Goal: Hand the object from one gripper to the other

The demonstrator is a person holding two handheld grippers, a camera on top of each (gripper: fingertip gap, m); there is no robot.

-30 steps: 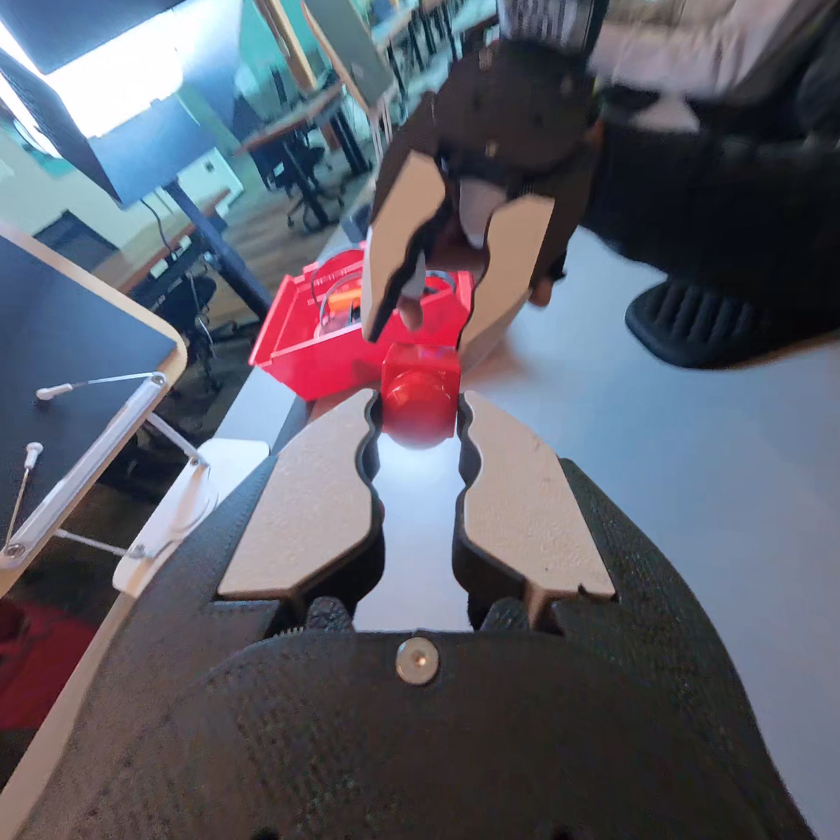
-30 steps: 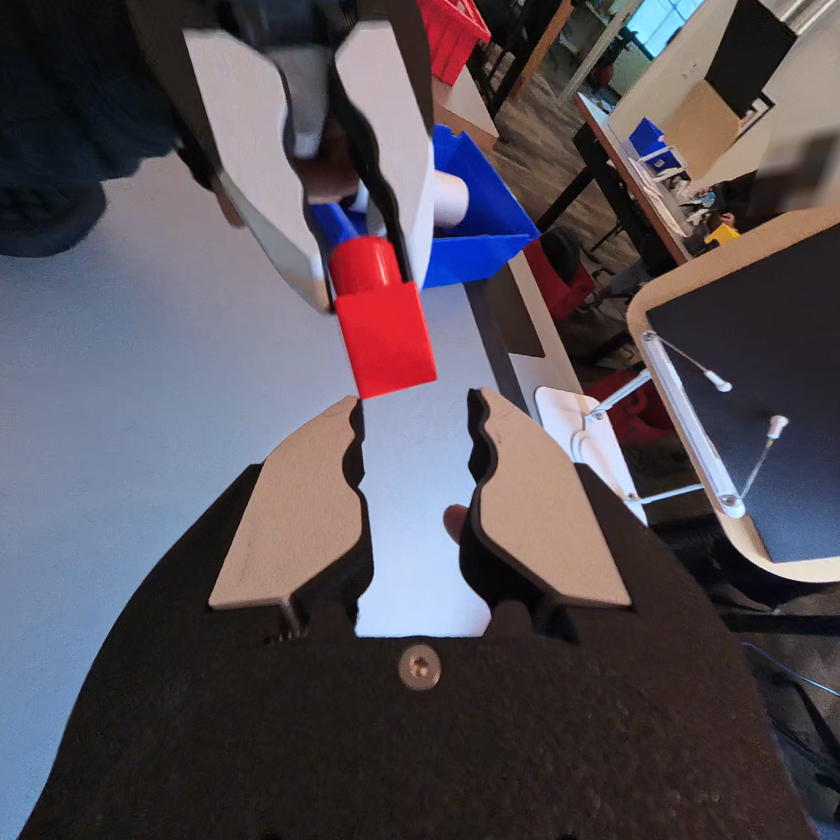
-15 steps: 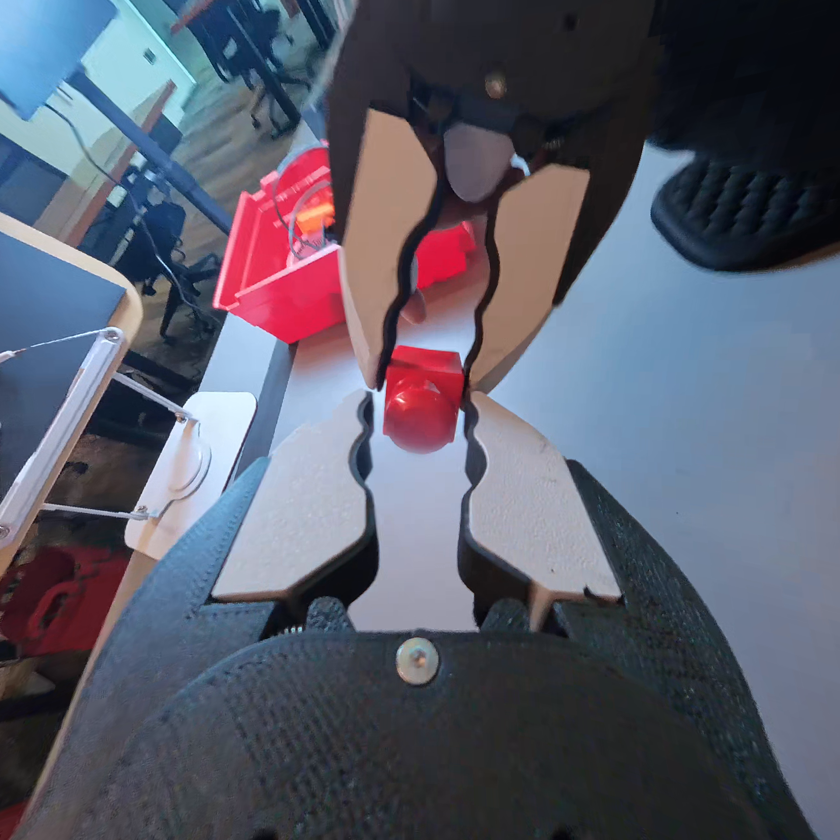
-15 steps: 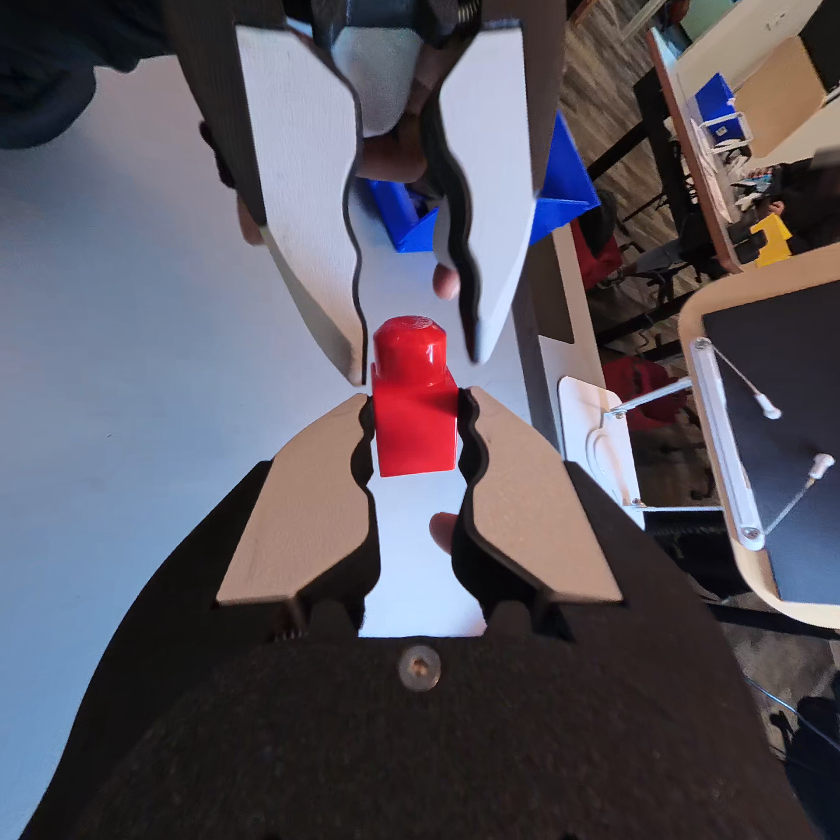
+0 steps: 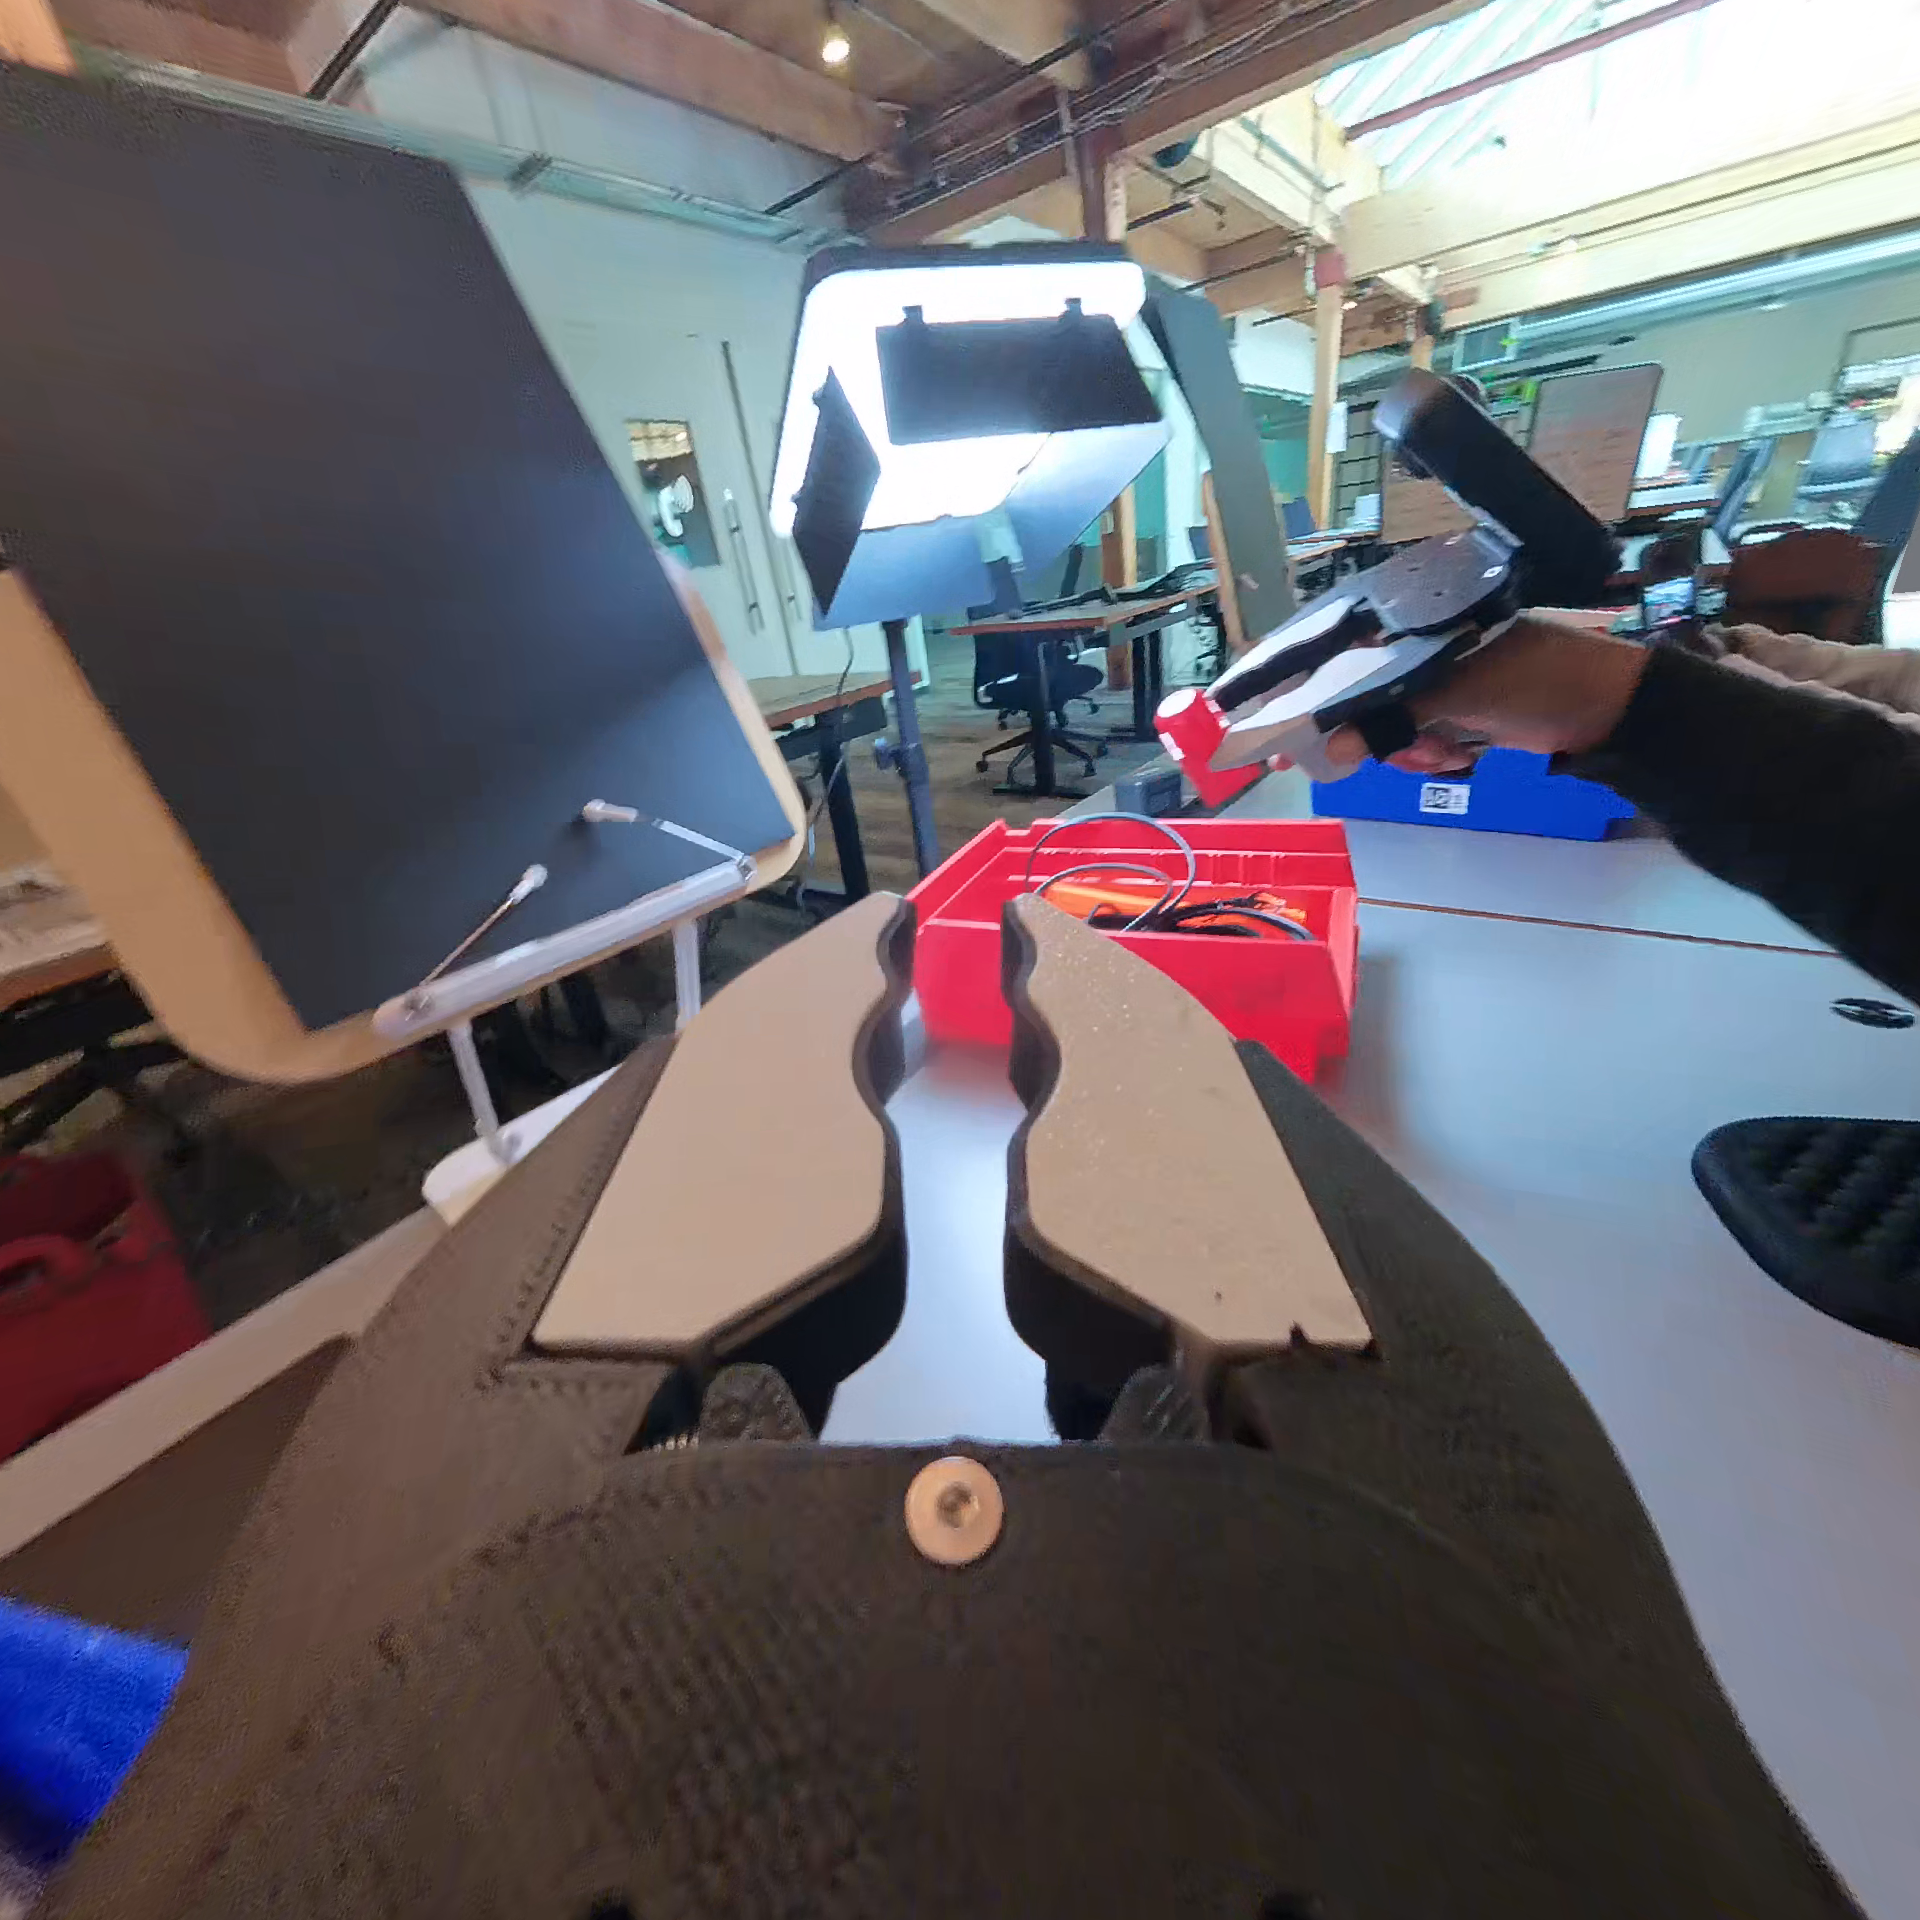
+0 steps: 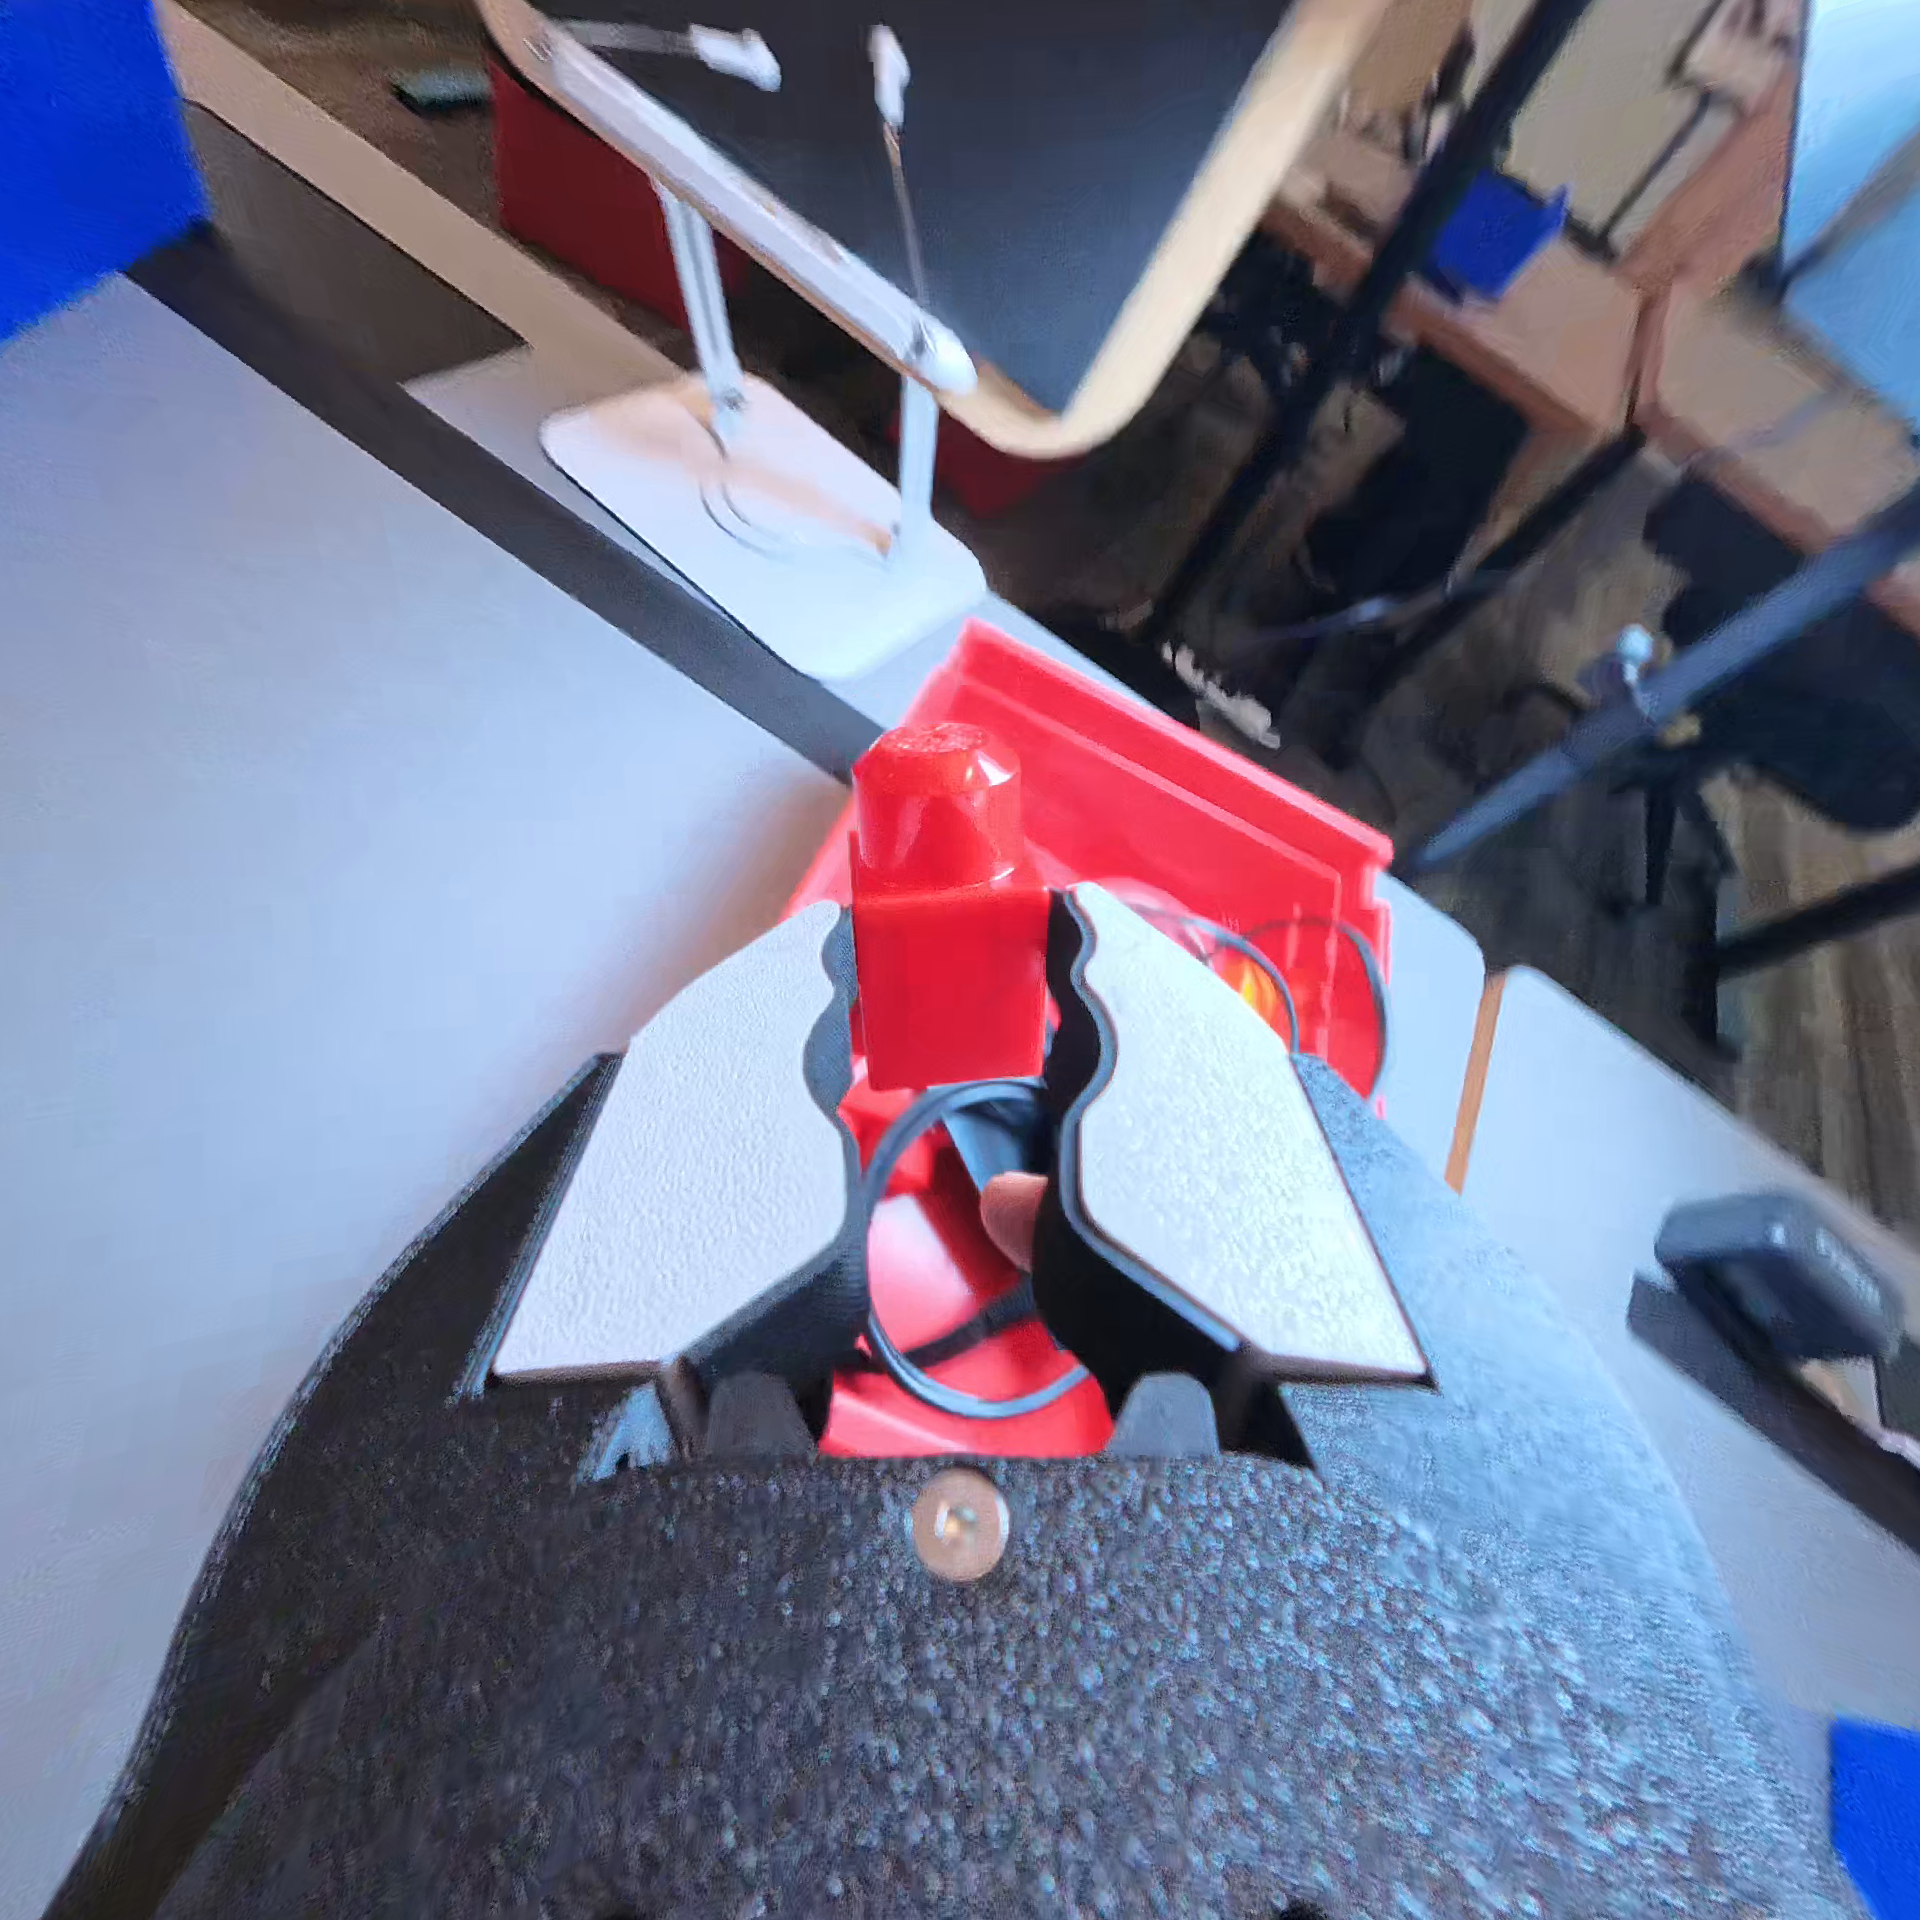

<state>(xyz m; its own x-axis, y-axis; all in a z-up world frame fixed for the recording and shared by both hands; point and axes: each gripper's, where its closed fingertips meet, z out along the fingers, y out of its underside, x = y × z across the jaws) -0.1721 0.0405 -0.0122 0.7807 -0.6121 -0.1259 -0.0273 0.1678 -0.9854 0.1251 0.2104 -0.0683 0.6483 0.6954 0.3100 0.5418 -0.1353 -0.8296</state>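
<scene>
The red block (image 6: 945, 935), a cube with a round stud on top, is clamped between the fingers of my right gripper (image 6: 940, 920), which holds it in the air over the red bin (image 6: 1195, 821). In the left wrist view the right gripper (image 5: 1221, 727) shows far off at the upper right, in a person's hand, with the red block (image 5: 1184, 732) sticking out of its tips. My left gripper (image 5: 956, 914) is open and empty, low over the grey table (image 5: 1558, 1039), pointing at the red bin (image 5: 1143, 997).
The red bin holds cables and an orange item. A blue bin (image 5: 1475, 800) stands behind it. A black ribbed pad (image 5: 1829, 1205) lies at the right. A tilted black board (image 5: 312, 623) on a white stand and a lit lamp panel (image 5: 966, 416) stand beyond the table's left edge.
The red block went from my left gripper to my right. The left let go and drew back. The right closed on the block and carried it away over the red bin.
</scene>
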